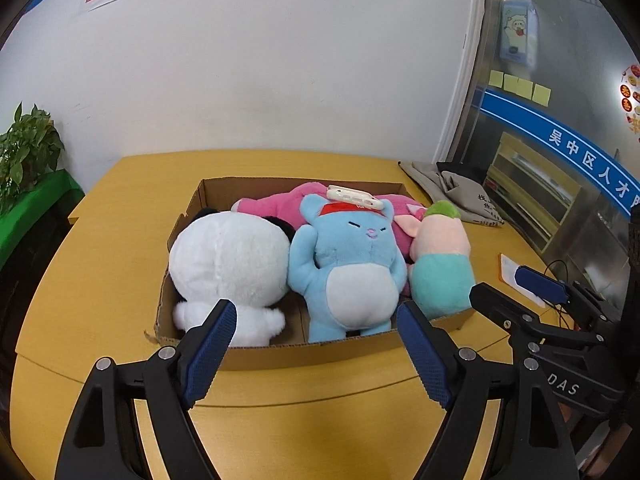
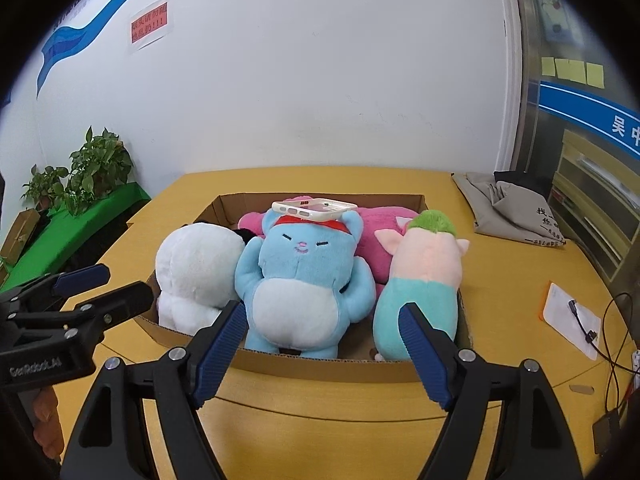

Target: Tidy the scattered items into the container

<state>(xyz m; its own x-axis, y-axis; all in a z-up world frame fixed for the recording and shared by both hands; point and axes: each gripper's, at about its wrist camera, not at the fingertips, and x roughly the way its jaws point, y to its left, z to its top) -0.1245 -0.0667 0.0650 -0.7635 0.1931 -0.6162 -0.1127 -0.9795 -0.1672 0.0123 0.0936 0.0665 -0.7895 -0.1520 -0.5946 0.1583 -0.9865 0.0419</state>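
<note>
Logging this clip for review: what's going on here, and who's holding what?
Nobody holds anything. The left gripper and right gripper both hover open and empty before a cardboard box on the yellow table. Inside sit a white plush, blue plush, pink plush and green-haired plush, with a phone case on the blue one's head.

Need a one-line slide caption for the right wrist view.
Open right gripper faces cardboard box packed with plush toys, a phone case balanced on the blue plush.
</note>
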